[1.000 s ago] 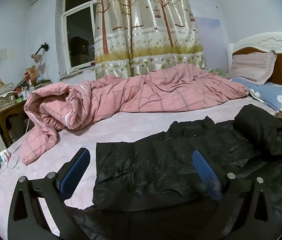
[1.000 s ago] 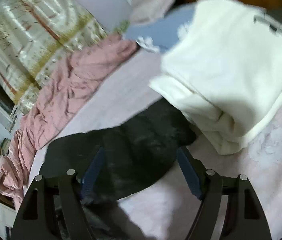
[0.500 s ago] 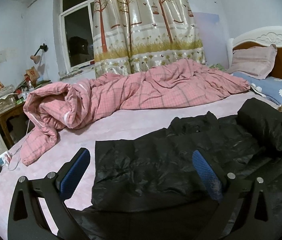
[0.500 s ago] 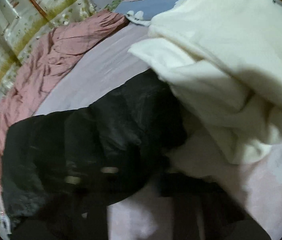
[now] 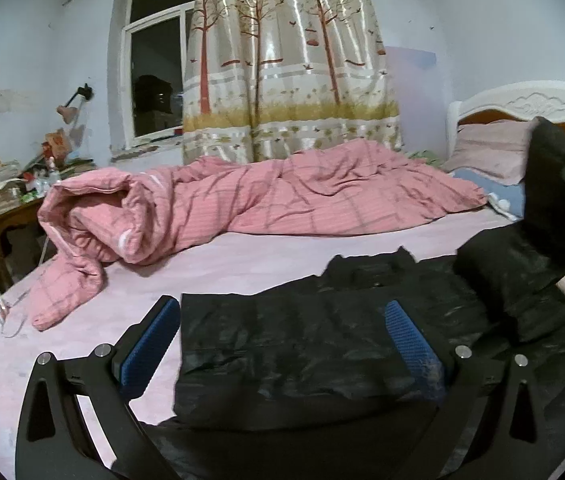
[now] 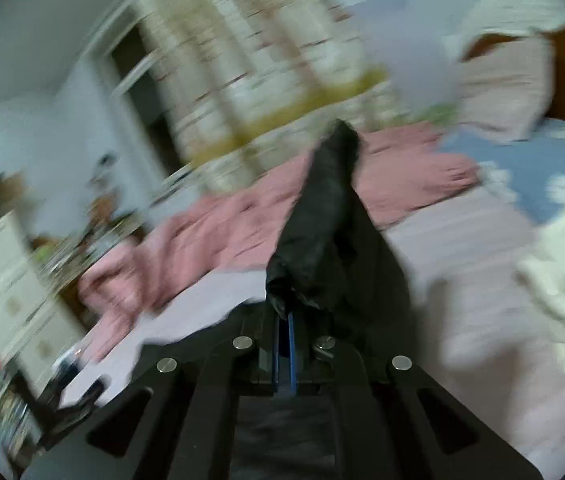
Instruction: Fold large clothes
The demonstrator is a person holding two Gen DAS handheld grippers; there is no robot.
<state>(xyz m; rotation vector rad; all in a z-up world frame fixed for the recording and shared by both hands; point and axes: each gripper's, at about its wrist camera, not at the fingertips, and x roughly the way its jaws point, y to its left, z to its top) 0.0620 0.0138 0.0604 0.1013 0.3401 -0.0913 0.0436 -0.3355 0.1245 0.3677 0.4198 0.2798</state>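
Note:
A black puffer jacket [image 5: 302,340] lies spread on the pink bed sheet [image 5: 242,264], one sleeve folded across its front. My left gripper [image 5: 282,340] is open, low over the jacket's folded part, blue pads on either side. My right gripper [image 6: 284,344] is shut on the jacket's other sleeve [image 6: 322,216] and holds it up off the bed. That lifted sleeve [image 5: 550,200] shows at the right of the left wrist view. The right wrist view is blurred by motion.
A crumpled pink checked duvet [image 5: 262,208] lies across the far side of the bed. Pillows [image 5: 490,152] and the headboard [image 5: 522,100] are at the right. A cream garment [image 6: 562,280] lies by the pillows. A cluttered side table [image 5: 6,208] stands at the left.
My right gripper closed on the black sleeve and lifted it up from the bed, swinging its view toward the window. My left gripper stayed open over the jacket.

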